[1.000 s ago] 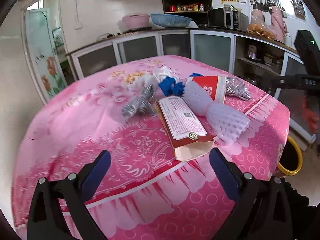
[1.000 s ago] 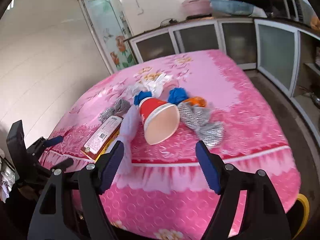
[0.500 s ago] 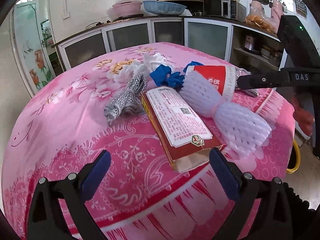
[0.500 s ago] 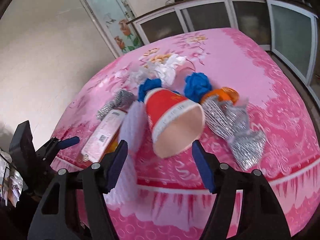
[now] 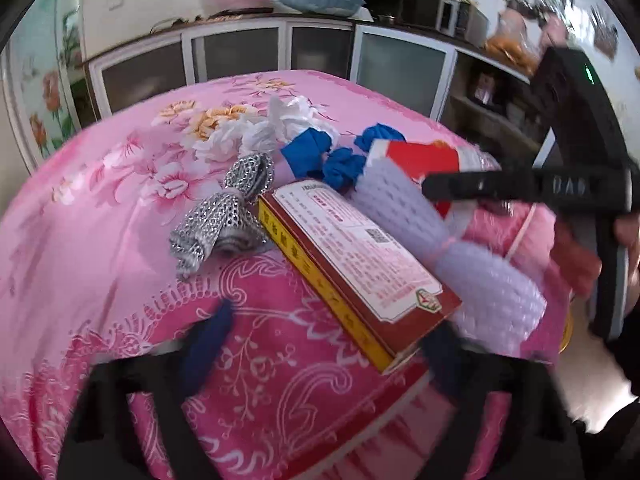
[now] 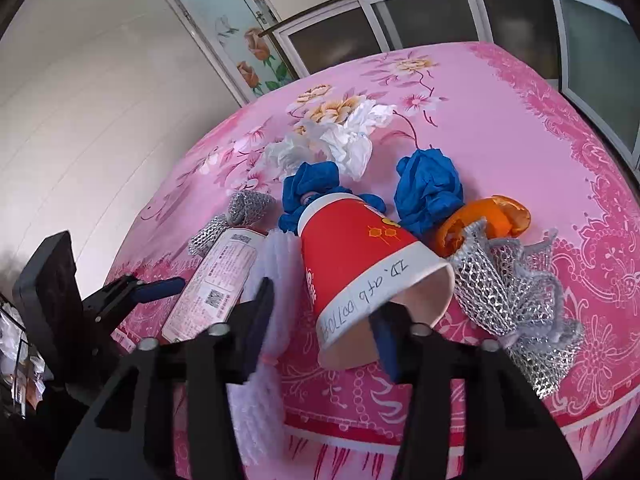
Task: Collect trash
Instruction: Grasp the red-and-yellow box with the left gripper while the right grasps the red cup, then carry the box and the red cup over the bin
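Observation:
Trash lies on a pink flowered tablecloth. A red and white carton lies flat; my left gripper is open with its near end between the jaws. A red paper cup lies on its side, mouth towards me; my right gripper is open around its rim, one finger inside the mouth. White foam netting lies between carton and cup. Silver mesh, blue crumpled paper, white tissue and orange peel lie around them.
More silver mesh lies right of the cup. Kitchen cabinets run behind the table. A yellow-rimmed bin stands on the floor past the table's right edge. The right gripper's body shows in the left wrist view.
Both grippers have moved forward onto the trash. The left one now frames the carton's end. The right one has reached the cup's rim and narrowed somewhat.

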Motion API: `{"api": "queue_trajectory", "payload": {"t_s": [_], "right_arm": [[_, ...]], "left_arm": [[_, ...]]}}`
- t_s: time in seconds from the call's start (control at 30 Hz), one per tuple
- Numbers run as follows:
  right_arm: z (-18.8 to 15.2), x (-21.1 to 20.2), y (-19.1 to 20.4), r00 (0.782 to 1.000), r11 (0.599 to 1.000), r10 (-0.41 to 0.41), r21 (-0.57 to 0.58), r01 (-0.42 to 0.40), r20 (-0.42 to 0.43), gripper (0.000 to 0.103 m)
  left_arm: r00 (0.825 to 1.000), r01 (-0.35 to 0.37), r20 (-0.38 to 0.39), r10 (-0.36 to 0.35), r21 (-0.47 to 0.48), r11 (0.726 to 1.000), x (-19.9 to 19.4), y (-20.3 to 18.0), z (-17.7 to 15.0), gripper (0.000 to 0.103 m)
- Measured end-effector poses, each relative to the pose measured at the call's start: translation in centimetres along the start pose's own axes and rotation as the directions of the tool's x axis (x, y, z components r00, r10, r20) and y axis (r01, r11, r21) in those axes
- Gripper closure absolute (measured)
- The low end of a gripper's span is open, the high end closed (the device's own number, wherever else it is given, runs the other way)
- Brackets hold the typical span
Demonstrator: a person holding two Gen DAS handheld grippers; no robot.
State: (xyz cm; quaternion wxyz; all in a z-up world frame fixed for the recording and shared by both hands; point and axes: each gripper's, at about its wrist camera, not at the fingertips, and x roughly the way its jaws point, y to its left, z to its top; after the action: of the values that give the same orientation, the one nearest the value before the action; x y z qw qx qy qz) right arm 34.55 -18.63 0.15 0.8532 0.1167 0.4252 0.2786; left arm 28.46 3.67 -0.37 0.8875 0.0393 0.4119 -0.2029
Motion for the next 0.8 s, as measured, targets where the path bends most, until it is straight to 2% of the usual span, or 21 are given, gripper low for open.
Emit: {"api": "queue_trajectory", "payload": {"t_s": [0.03, 0.07, 0.1, 0.13, 0.2, 0.37, 0.53, 0.67, 0.8], "right_arm": [[0.1, 0.2, -0.2, 1.000, 1.000, 0.001, 0.012, -0.001, -0.006, 0.079], [0.1, 0.4, -0.4, 1.000, 1.000, 0.001, 0.022, -0.001, -0.011, 0.087], [0.1, 0.4, -0.5, 1.000, 1.000, -0.002, 0.026, 0.003, -0.010, 0.091], [0.0, 0.4, -0.5, 1.000, 1.000, -0.015, 0.027, 0.015, -0.008, 0.099], [0.0, 0.4, -0.3, 1.000, 0.999, -0.029, 0.024, 0.029, -0.003, 0.100], [-0.4, -1.5, 0.6, 0.999, 1.000, -0.012, 0.004, 0.012, 0.034, 0.100], [-1.1, -5.5, 1.5, 0.996, 1.000, 0.000, -0.010, 0.001, 0.094, 0.100], [-2.5, -10.1, 1.3, 0.988, 1.000, -0.024, -0.013, 0.027, 0.150, 0.100], [-4.8, -15.2, 0.2, 0.975, 0.994, -0.104, -0.006, 0.107, 0.198, 0.100]], "left_arm": [[1.000, 0.020, -0.007, -0.020, -0.019, 1.000, 0.2, 0.3, 0.1, 0.062], [1.000, 0.027, -0.008, -0.028, -0.029, 0.999, 0.3, 0.5, 0.1, 0.080], [0.999, 0.034, -0.013, -0.035, -0.036, 0.999, 0.4, 0.5, 0.1, 0.088], [0.999, 0.031, -0.014, -0.031, -0.034, 0.999, 0.5, 0.5, 0.0, 0.090], [1.000, 0.010, 0.003, -0.010, -0.016, 1.000, 0.1, 0.1, -0.2, 0.096], [0.998, 0.041, 0.041, -0.040, -0.040, 0.998, -2.4, 0.2, -0.8, 0.099], [0.996, 0.013, 0.092, -0.010, -0.032, 0.999, -6.1, -0.4, -1.8, 0.100], [0.992, 0.021, 0.125, -0.016, -0.042, 0.999, -8.1, -0.9, -2.1, 0.100], [0.987, 0.083, 0.142, -0.080, -0.020, 0.996, -8.7, -3.3, -1.7, 0.100]]}}
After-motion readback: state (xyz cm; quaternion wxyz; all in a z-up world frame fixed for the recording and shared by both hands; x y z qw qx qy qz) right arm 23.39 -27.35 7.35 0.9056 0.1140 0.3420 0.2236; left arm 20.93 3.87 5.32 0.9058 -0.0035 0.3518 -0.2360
